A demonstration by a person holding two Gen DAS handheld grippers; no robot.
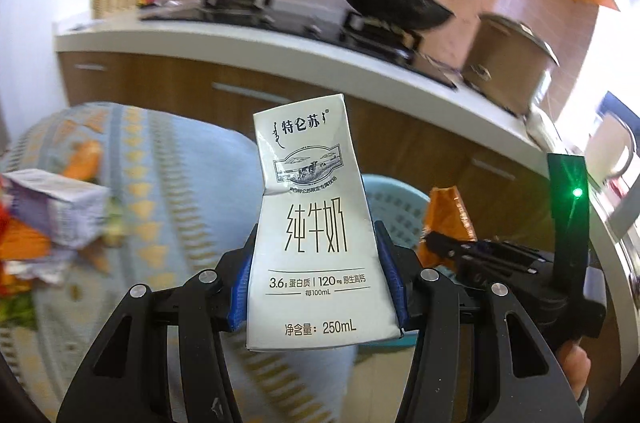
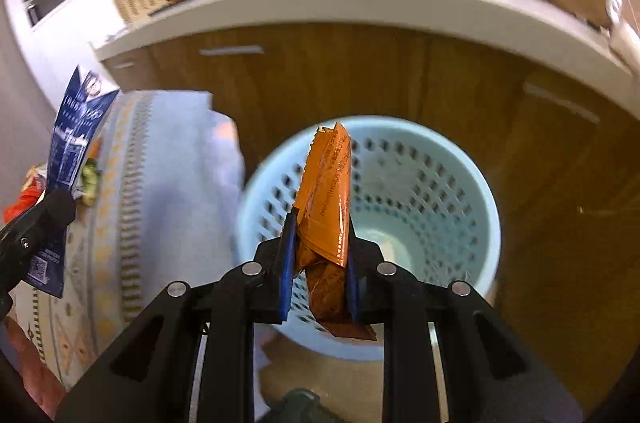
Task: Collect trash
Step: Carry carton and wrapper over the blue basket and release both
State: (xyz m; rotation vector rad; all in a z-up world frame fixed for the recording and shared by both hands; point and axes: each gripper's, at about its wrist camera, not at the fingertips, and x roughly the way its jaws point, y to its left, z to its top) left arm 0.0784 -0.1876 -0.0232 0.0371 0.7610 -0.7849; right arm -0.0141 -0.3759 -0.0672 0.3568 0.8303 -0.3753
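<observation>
The left gripper [image 1: 318, 271] has its blue-padded jaws closed against the sides of a crumpled white 250 mL milk carton [image 1: 308, 219], held upright with its printed face to the camera. The right gripper [image 2: 318, 259] is clamped narrowly on a crinkled orange foil wrapper [image 2: 326, 207], which stands up between the pads and hangs out below them.

The right wrist view looks down into a pale blue perforated plastic waste basket [image 2: 440, 183], with the wrapper poised over its open mouth; the left wrist view shows only a sliver of that basket [image 1: 394, 207] behind the carton. The right wrist view catches the carton's dark blue back panel [image 2: 74, 143] at its left edge. Only the left wrist view shows the right gripper from the side, wrapper [image 1: 446, 219] in its tips, and the remaining litter [image 1: 48, 219] heaped on the blue patterned tablecloth [image 1: 172, 191], plus a black wok [image 1: 394, 1] on the stove behind.
</observation>
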